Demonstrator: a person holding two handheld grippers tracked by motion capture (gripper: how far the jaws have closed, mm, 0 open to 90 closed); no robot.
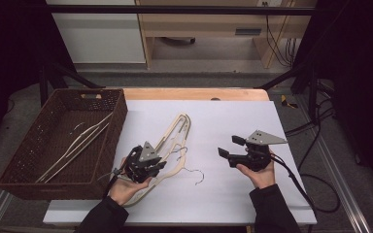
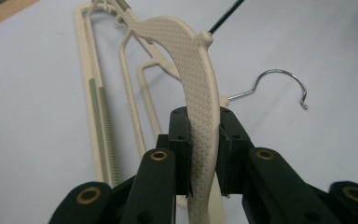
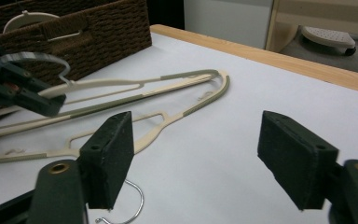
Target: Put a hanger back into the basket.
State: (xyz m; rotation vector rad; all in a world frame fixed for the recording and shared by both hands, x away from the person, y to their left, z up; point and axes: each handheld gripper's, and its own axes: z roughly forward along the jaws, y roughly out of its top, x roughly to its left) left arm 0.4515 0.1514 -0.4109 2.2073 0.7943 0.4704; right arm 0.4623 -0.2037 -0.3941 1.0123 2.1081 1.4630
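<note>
My left gripper [image 1: 156, 166] is shut on a cream plastic hanger [image 2: 191, 60], with its textured arm pinched between the pads and lifted off the white sheet. Another cream hanger [image 2: 98, 93] lies flat beneath it, and a metal hook [image 2: 284, 77] curves over the sheet beyond it. From above, the hangers [image 1: 175, 131] stretch from my left hand toward the table's middle. To their right my right gripper [image 1: 228, 146] is open with nothing between its pads [image 3: 109, 154]. It points at the hangers [image 3: 168, 86] and at the left gripper [image 3: 23, 91].
A brown woven basket [image 1: 121, 111] stands at the left of the table with several hangers [image 1: 77, 143] in it. A white sheet [image 1: 223, 116] covers the table, with a wooden edge [image 1: 194, 93] at the back. Cables [image 1: 315, 194] trail off the right side.
</note>
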